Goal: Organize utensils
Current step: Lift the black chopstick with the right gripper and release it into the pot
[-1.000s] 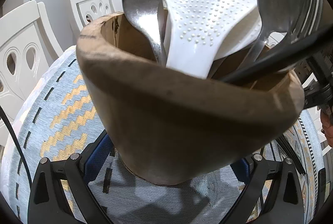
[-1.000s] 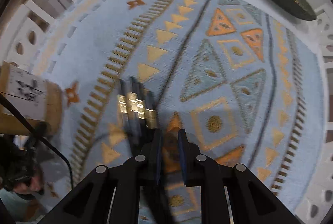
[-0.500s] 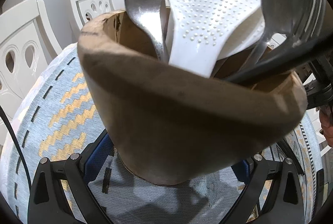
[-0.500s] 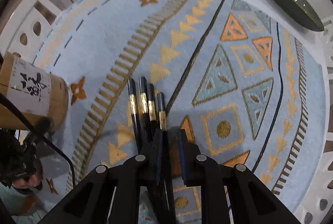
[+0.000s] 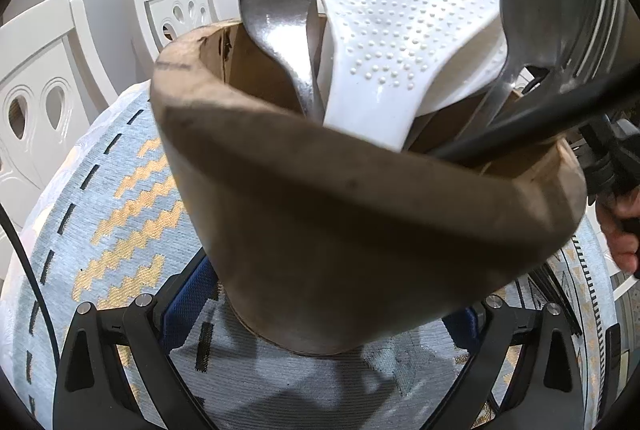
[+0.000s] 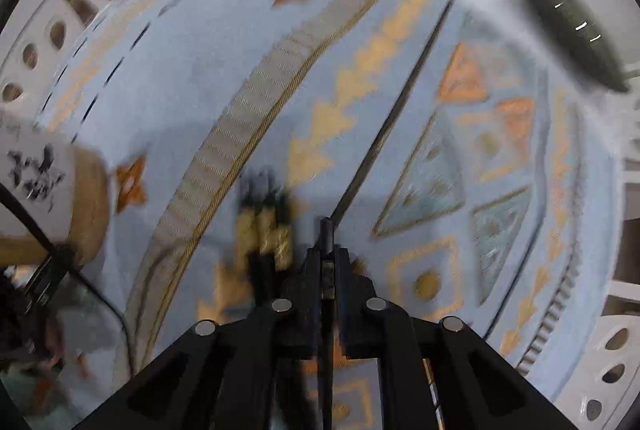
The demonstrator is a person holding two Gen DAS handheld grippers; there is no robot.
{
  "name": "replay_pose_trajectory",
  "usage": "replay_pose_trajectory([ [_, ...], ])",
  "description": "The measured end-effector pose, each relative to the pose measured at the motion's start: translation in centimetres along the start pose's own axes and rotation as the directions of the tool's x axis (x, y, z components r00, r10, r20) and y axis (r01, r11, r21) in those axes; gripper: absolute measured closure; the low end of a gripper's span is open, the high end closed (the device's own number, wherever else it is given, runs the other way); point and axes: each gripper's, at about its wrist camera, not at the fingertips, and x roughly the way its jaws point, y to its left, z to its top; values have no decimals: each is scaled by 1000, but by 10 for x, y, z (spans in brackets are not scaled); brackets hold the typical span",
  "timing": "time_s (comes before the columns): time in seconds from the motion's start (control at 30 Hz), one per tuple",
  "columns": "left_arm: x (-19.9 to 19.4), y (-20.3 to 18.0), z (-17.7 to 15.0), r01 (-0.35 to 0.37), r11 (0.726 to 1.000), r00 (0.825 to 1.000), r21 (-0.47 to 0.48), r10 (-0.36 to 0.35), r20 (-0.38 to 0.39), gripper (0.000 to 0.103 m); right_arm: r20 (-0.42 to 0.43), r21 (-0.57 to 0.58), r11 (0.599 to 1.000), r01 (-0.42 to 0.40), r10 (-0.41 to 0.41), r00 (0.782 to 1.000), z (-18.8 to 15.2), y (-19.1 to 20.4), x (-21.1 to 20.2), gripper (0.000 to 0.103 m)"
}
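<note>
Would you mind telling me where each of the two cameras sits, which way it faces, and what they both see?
Left wrist: on the left tongs, angled down at the wooden utensil holder they clasp, with fork, white rice paddle and spoon inside; a hand shows at right.
Right wrist: on the right tongs, facing steeply down at the patterned tablecloth, shut on one black chopstick; more chopsticks lie alongside.
Shared: holder, tablecloth, white chairs.

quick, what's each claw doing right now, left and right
Left claw: closed around the wooden utensil holder.
Right claw: has just been closing, now shut on one black chopstick.
</note>
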Motion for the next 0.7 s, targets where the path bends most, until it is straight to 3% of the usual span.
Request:
replay_pose_trajectory([
  [0.17,-2,-3,-2,-7,1000,1000,7,7,8,4,194,22,999,-34,29,981,-8,-1,-60,97],
  [0.27,-7,-8,-4,-5,1000,1000,5,5,8,4,332,61,995,-81,56,942,-19,-23,-109,97],
  [0.37,-9,-9,-5,-3,1000,1000,4,3,9,4,488,97,993,-67,11,873,-37,-27,-161,97],
  [0.43,-11,-9,-7,-1,1000,1000,3,1,10,4,551,121,991,-65,-13,835,-43,-28,-178,97],
  [0.47,-12,-10,-8,-1,1000,1000,3,1,10,4,592,143,987,-69,-30,806,-48,-30,-192,97],
  [0.63,-12,-2,-4,1,1000,1000,0,-1,12,4,714,191,975,-113,-60,697,-56,-31,-242,97],
  [0.7,-12,-2,-4,2,1000,1000,0,-2,12,4,763,183,972,-147,-46,645,-53,-29,-269,97],
])
